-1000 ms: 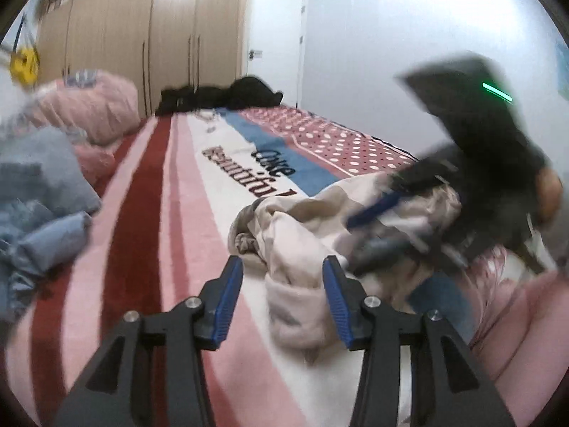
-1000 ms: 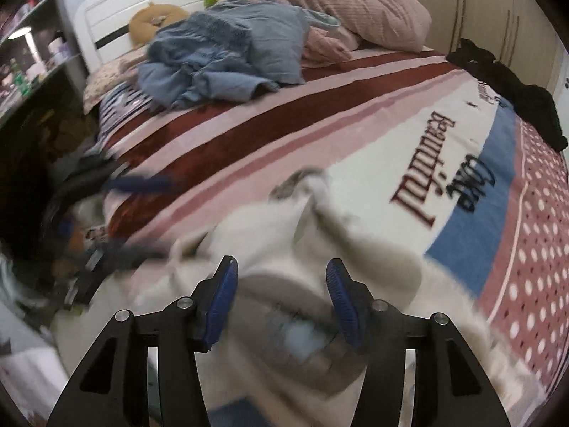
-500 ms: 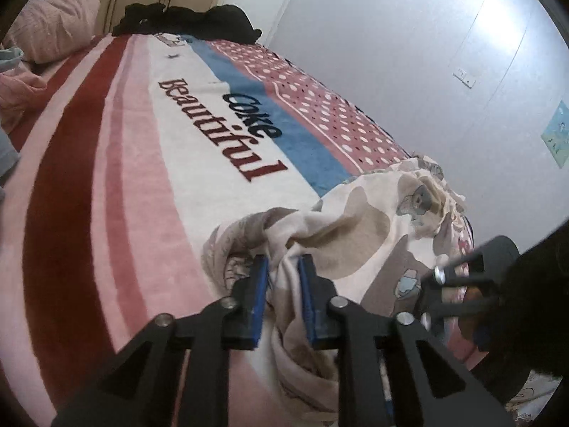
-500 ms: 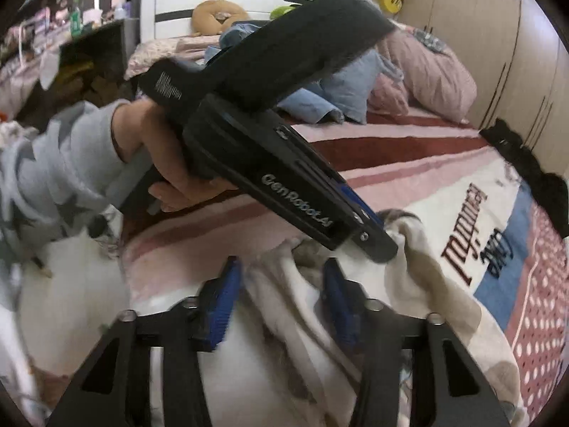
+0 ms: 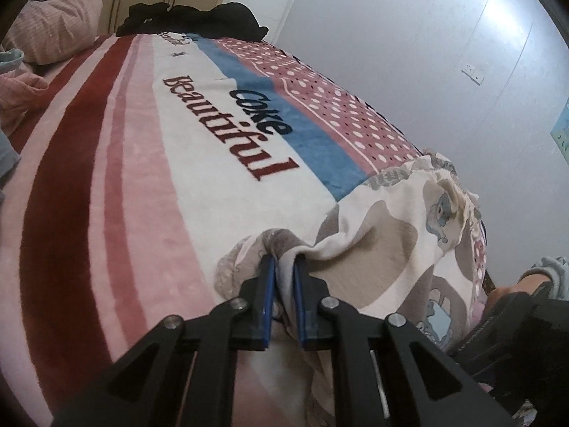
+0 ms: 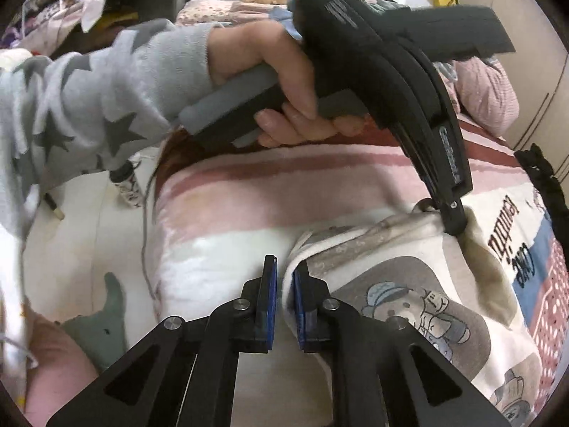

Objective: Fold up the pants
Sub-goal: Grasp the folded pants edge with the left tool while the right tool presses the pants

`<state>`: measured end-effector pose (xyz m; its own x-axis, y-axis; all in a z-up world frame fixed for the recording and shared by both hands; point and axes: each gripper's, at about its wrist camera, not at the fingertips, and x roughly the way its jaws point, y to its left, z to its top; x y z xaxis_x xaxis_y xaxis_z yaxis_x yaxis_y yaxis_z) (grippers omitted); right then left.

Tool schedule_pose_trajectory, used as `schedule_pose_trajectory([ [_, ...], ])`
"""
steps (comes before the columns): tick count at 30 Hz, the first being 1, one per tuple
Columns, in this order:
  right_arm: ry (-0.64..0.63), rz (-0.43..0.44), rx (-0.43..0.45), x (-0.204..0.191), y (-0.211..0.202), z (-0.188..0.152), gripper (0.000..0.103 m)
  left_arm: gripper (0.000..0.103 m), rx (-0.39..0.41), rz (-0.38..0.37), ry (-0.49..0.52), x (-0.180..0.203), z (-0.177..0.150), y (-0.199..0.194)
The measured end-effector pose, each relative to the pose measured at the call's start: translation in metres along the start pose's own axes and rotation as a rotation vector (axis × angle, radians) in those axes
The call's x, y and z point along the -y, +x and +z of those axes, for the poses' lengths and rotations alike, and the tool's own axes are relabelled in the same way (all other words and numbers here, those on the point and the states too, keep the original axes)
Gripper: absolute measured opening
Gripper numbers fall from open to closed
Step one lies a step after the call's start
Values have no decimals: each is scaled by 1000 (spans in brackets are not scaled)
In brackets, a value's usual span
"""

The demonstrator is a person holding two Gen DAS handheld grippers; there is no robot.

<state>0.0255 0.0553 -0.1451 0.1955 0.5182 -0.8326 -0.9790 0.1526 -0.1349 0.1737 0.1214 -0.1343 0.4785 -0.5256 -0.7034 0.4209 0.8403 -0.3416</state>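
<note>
Both claws now bite fabric. We have the left gripper (image 5: 282, 277) clamped on a bunched fold of the cream cartoon-bear printed pants (image 5: 387, 249); cloth fills the narrow gap between its blue pads (image 5: 270, 295). A second ago those jaws stood wide and empty short of the heap; they closed half a second back and have barely changed since.

Right gripper (image 6: 283, 277): jaws have just been closing, and a pale edge of the same pants (image 6: 409, 284) sits pinched between them, so we read it as gripping cloth too. In its view the left gripper (image 6: 453, 226) presses into the waistband-like hem farther along, with the hand (image 6: 281, 82) and grey star-patterned sleeve (image 6: 89, 99) above it.

Pants lie crumpled at the near edge of the bed, on the striped pink, red and white plush blanket (image 5: 106, 185), spilling toward the dotted border. Black clothing (image 5: 192, 17) sits far off at the other end, well apart.

Meaning for the task, as we judge it: the reach-and-grasp stage is finished and no folding has begun. With two holds along one edge, the next move likely calls for lifting and spreading the garment flat. Risk: either pinch may hold only one layer, leaving the rest tangled.
</note>
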Motion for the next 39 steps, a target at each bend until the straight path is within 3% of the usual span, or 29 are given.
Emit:
schedule_pose_trajectory([
  [4, 101, -19, 37, 13, -11, 4, 13, 8, 21, -25, -38, -7, 4, -5],
  [7, 158, -72, 103, 22, -21, 19, 35, 8, 9, -25, -32, -8, 8, -5],
  [10, 119, -121, 78, 21, -7, 35, 35, 8, -8, -7, -7, -4, 12, -2],
  [13, 174, -174, -12, 27, 19, 44, 34, 8, -10, -4, -15, -7, 16, 0],
  [19, 223, -251, 14, 26, 15, 41, 32, 8, -19, -11, -9, -9, 20, 0],
  [24, 224, -204, 8, 23, 21, 37, 34, 7, -29, -6, 5, -8, 24, 3],
  [26, 230, -177, -2, 22, 29, 39, 22, 7, -33, -4, 6, -7, 25, 5],
  [35, 105, -120, 2, -2, 29, 27, 22, 6, -46, 7, 16, -3, 25, 16],
  [39, 61, -137, 26, -13, 24, 22, 22, 6, -42, 40, 17, -2, 24, 19],
])
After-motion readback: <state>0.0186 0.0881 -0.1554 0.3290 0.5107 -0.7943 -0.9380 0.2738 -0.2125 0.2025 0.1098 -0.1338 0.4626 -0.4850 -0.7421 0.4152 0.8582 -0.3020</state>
